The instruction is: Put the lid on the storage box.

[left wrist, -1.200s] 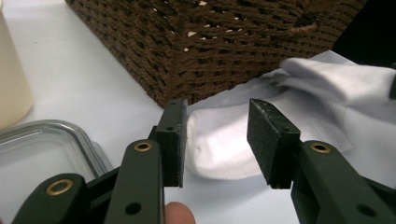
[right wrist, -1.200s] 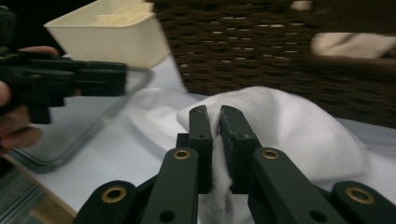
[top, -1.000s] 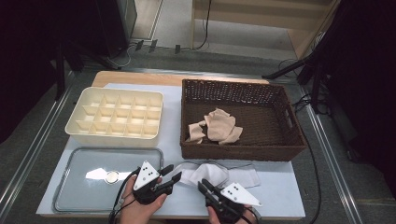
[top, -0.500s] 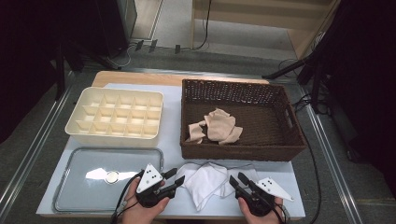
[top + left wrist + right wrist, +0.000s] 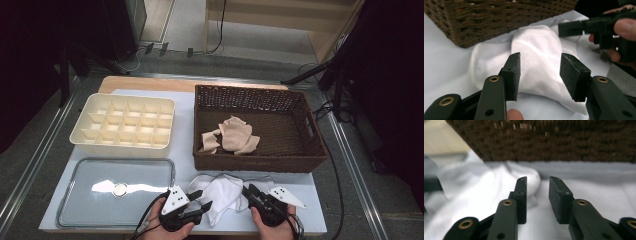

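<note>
White sock [image 5: 220,192]: lies crumpled on bench [image 5: 185,145], just before wicker basket [image 5: 255,125], between both claws. Left claw [image 5: 201,200]: jaws apart, just been opening, straddling sock, not pressing. Right claw [image 5: 248,192]: jaws apart, just been closing, nothing clamped. Step: approach to grasp. Next: close on cloth edges.

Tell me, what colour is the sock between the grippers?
White. The sock shows best in the left gripper view.

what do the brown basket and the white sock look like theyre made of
Basket: looks like woven wicker or rattan, dark brown and matte; the interlaced strands show on its walls. White sock: soft knit fabric, likely cotton, matte; it lies rumpled in gentle folds.
</note>
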`<state>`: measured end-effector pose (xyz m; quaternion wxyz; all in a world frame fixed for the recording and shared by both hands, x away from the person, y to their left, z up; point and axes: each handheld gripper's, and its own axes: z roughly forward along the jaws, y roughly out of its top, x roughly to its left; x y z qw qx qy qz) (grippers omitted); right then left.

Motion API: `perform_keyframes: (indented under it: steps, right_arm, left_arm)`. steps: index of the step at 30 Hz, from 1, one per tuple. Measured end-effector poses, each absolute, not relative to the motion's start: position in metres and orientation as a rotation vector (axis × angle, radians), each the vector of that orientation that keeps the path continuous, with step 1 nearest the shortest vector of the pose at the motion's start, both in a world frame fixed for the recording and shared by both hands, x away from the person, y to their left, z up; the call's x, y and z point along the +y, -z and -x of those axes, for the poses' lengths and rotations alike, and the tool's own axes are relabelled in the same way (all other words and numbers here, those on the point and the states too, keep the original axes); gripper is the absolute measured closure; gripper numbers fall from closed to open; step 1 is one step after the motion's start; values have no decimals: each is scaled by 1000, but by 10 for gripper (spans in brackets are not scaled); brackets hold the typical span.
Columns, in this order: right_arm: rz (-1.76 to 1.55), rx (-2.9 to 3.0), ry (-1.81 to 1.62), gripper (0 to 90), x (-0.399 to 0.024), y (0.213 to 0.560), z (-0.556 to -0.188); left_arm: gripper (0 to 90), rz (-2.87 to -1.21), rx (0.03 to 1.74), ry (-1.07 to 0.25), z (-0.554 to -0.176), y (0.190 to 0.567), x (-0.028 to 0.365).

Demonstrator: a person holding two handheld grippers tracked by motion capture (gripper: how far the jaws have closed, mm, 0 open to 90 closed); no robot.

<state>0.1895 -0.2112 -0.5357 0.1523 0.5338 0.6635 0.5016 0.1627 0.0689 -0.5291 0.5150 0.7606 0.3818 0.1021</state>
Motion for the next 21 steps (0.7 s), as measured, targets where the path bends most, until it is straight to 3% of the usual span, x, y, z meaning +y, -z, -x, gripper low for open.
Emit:
perform_keyframes:
  steps: [5,7,11,21]
  right_arm:
    - [-1503,1888,-1450,591,-198,532,-198]
    - [-1510,1905,-1428,646,-194,534,-201]
    - [-1502,1971,-1439,900,-191,535,-201]
    - [-1254,2014,-1554,900,-146,515,-172]
  left_arm:
    - [535,-1839,920,-254,-163,529,72]
    - [538,-1823,929,-260,-164,527,76]
    - [546,-1790,956,-269,-167,524,87]
    - [575,-1695,1013,-235,-171,516,110]
